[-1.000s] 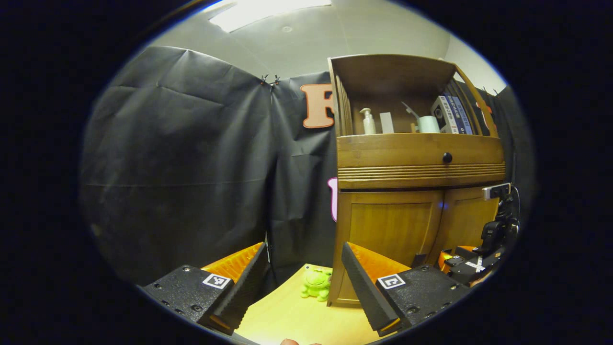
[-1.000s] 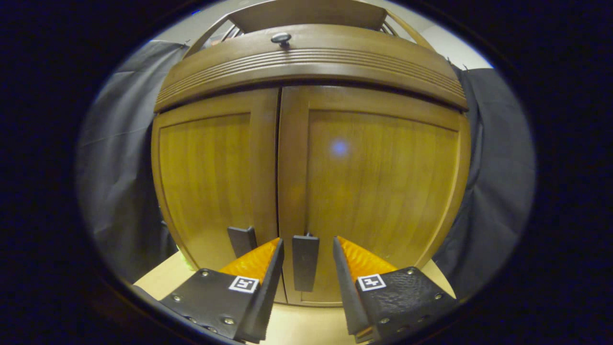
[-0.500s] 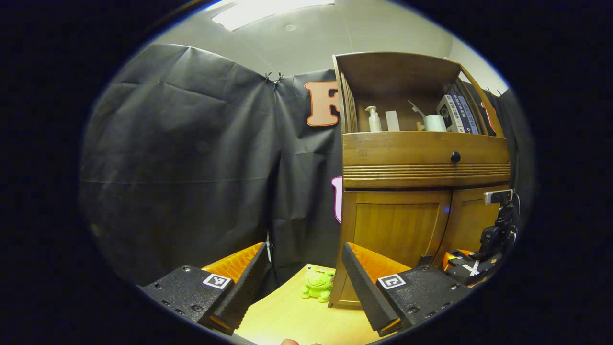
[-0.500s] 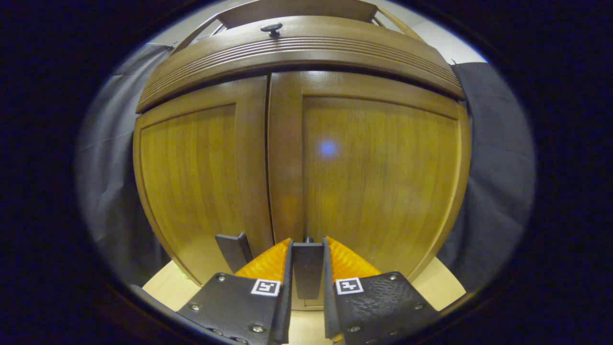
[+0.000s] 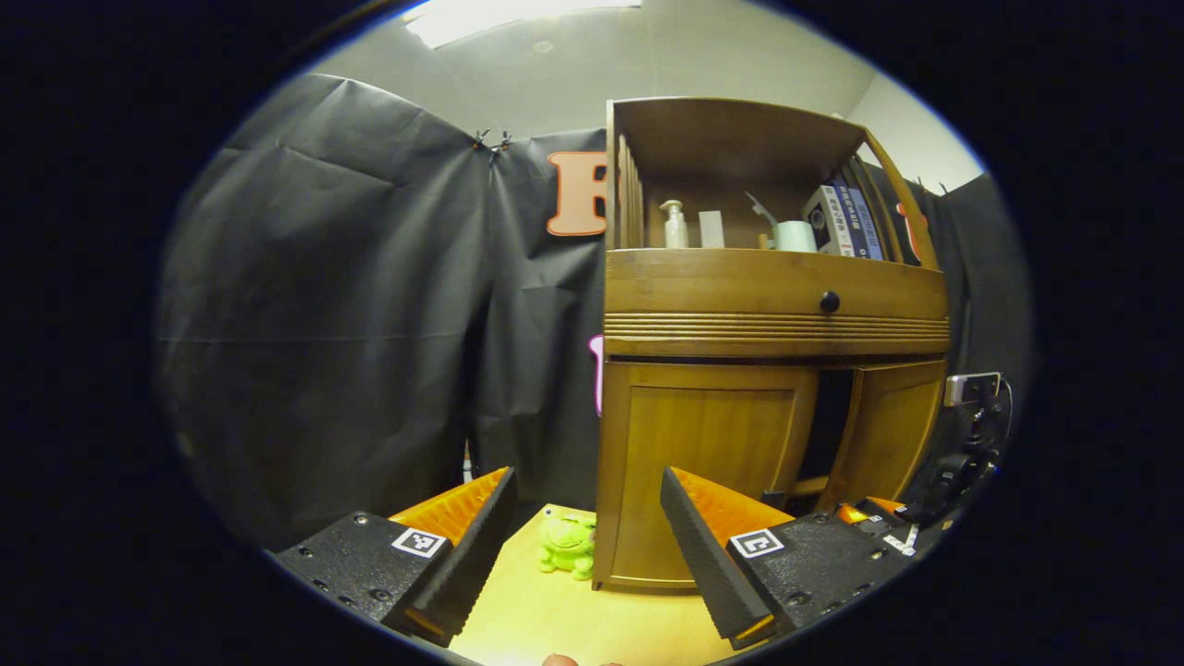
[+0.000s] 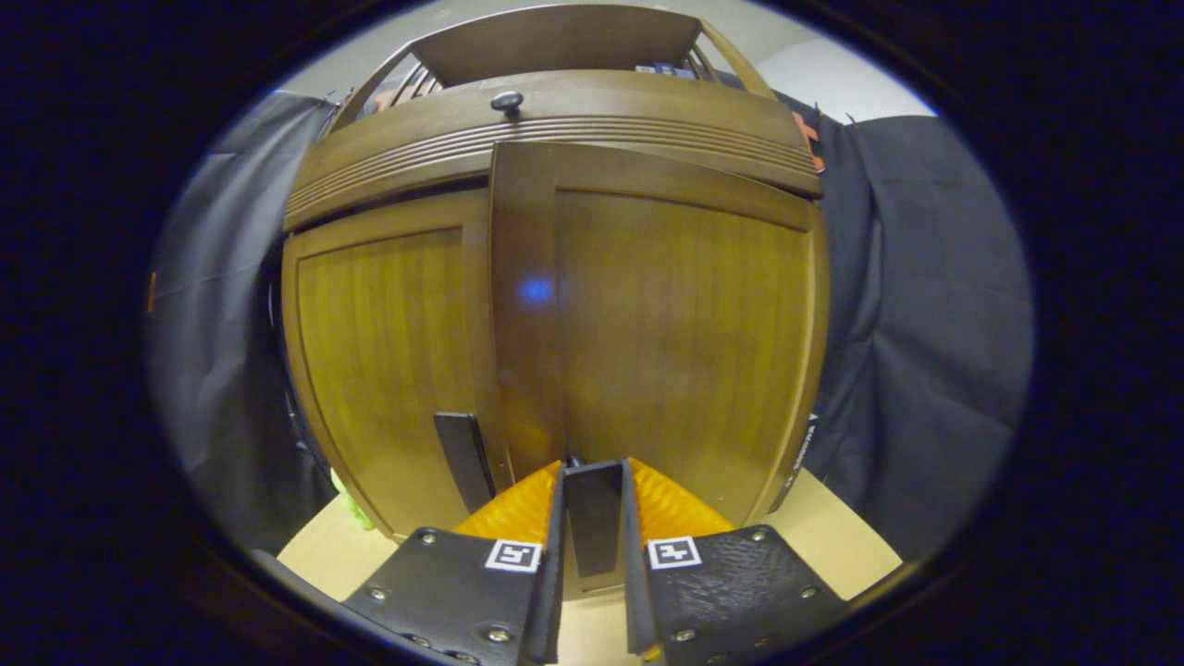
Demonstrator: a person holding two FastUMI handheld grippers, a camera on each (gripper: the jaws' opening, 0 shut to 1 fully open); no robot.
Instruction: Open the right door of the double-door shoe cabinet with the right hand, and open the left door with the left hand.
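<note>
In the left gripper view, the left tool [image 5: 585,546] sits at six o'clock with its two ribbed, wedge-shaped fingers spread wide apart, nothing between them. Past the gap, a small green plush frog [image 5: 566,546] sits on the smooth pale wooden desk [image 5: 555,620], just beside the cabinet's lower left corner. At three o'clock from the frog stands the glossy brown wooden double-door shoe cabinet [image 5: 772,314], with a ridged band under a drawer front that bears a round dark knob [image 5: 829,302]. Its flat panelled left door [image 5: 703,462] lies shut, flush with the frame. The panelled right door [image 5: 886,430] stands swung outward, a dark gap showing between the two doors. On the open top shelf stand a white pump bottle [image 5: 674,225], a pale roll [image 5: 795,236] and upright boxes [image 5: 840,220]. At four o'clock the right tool [image 5: 879,514] shows low by the right door.

In the right gripper view, the left door's flat dark rectangular handle [image 6: 462,455] hangs free at seven o'clock of the middle. Just right of it, the right tool is clamped on the right door's matching dark slab handle [image 6: 593,513], both ribbed fingers pressing its sides. The right door rises above it, its left edge lifted out in front of the frame.
</note>
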